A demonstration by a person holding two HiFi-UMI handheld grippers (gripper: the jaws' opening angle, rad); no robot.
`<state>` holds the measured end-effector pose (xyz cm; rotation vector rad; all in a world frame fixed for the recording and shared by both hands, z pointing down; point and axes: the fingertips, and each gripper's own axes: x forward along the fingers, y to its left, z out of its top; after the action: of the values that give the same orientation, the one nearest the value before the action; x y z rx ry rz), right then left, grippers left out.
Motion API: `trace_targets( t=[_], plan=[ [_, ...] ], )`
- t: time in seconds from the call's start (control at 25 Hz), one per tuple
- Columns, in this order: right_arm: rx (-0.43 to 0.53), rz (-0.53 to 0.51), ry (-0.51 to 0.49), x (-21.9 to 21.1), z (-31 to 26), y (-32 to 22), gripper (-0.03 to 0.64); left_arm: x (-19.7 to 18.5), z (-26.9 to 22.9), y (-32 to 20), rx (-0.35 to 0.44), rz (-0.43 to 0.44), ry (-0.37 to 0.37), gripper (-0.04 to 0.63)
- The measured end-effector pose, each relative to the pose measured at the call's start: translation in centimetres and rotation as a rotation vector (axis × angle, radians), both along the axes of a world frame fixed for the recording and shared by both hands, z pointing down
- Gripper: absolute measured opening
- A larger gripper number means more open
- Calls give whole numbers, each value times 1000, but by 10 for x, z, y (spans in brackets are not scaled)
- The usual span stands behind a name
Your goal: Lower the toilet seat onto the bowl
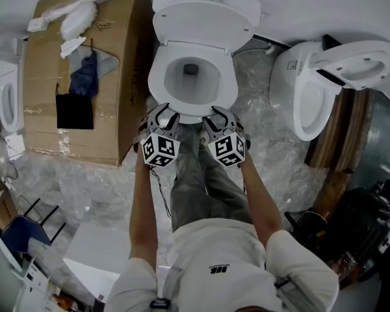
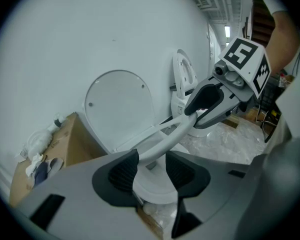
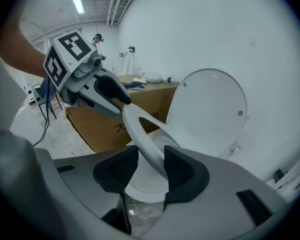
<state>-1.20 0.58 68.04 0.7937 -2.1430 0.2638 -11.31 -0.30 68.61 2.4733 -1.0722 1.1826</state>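
A white toilet (image 1: pixel 192 119) stands against the wall with its lid (image 1: pixel 201 21) upright. The white seat ring (image 1: pixel 157 83) hangs tilted over the bowl, raised at the front. My left gripper (image 1: pixel 164 119) and right gripper (image 1: pixel 218 117) hold its front edge side by side. In the left gripper view the seat (image 2: pixel 165 139) runs between my left gripper's pads (image 2: pixel 152 171), and the right gripper (image 2: pixel 200 109) clamps it further along. In the right gripper view the seat (image 3: pixel 140 129) fills the right gripper (image 3: pixel 150 169), with the left gripper (image 3: pixel 121 101) shut on the rim beyond.
A large cardboard box (image 1: pixel 117 64) with cloths and a bottle on it stands left of the toilet. A second toilet (image 1: pixel 312 90) with raised seat sits to the right, another (image 1: pixel 6 96) at the left edge. Crinkled plastic sheeting (image 1: pixel 273 148) covers the floor.
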Motion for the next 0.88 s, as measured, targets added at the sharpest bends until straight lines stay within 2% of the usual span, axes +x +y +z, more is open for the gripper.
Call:
trace_targets(
  t=[0.88],
  plan=[
    [-55,-86,70,-6,68,49,181,-7,69,49,-78,28,-53,209]
  ],
)
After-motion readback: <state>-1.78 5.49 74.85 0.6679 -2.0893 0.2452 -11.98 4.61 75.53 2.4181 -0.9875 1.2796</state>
